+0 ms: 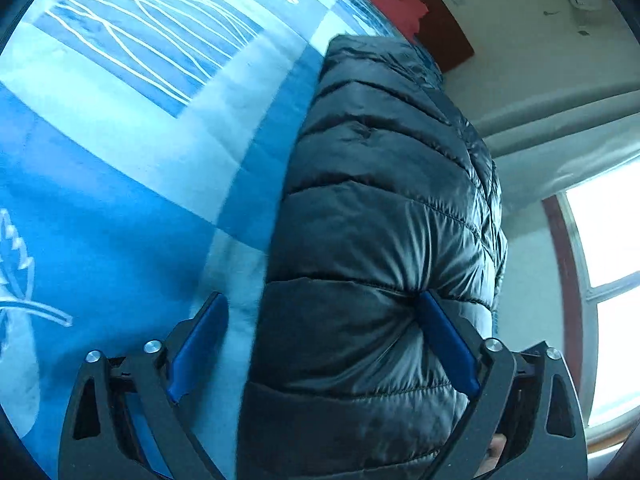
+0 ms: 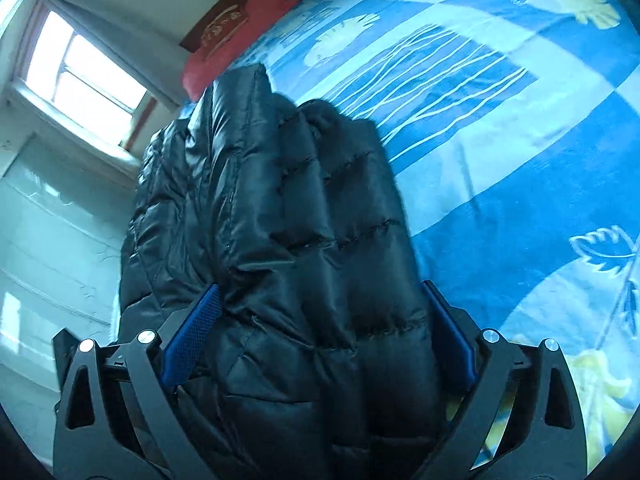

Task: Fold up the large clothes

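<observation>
A black quilted puffer jacket point(image 1: 384, 208) lies bunched on a blue and white patterned bedspread point(image 1: 132, 184). My left gripper point(image 1: 322, 297) stands open across the jacket's near edge. Its right pad point(image 1: 444, 336) dents the fabric, while its left pad point(image 1: 200, 344) hangs free over the bedspread. In the right wrist view the same jacket point(image 2: 280, 200) fills the gap of my right gripper point(image 2: 321, 288). That gripper's jaws stand wide, with the puffy fabric bulging between the two blue pads point(image 2: 192, 336). The jacket's underside is hidden.
A red pillow point(image 2: 224, 52) and a dark wooden headboard point(image 1: 444, 28) lie at the bed's far end. A bright window point(image 2: 80, 76) and a pale wall run along the jacket's side of the bed. The bedspread point(image 2: 520, 168) stretches wide on the other side.
</observation>
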The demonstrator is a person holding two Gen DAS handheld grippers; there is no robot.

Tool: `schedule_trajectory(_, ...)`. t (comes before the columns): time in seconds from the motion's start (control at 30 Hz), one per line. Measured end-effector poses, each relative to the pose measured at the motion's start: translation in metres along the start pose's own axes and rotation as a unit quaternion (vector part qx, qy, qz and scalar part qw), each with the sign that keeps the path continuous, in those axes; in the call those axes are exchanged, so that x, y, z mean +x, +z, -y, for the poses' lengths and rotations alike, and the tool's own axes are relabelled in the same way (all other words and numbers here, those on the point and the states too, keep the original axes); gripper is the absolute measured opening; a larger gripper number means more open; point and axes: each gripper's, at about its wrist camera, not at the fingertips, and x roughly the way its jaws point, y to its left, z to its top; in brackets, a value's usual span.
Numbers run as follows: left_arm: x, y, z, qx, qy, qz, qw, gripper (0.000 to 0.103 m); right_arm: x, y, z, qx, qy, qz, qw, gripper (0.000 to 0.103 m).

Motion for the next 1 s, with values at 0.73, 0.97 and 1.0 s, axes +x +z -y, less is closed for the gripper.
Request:
schedule_trajectory(0.73,-0.03,0.015,0.02,0.047,-0.071,-0.006,0.9963,0.079,-0.013,-0.018,-0.067,-0.028,0.08,0.027,0.996,0.034)
schedule_trajectory(0.97,-0.075,0.033,-0.01,0.052,-0.046,0.027,0.9972,0.079,0.03,-0.031,-0.104,-0.025,0.124,-0.006,0.992,0.033)
schedule_trajectory(1.0,-0.075,0.034,-0.019,0.045,-0.043,0.027,0.9977,0.079,0.037,-0.033,-0.106,-0.027,0.122,-0.009,0.992,0.033)
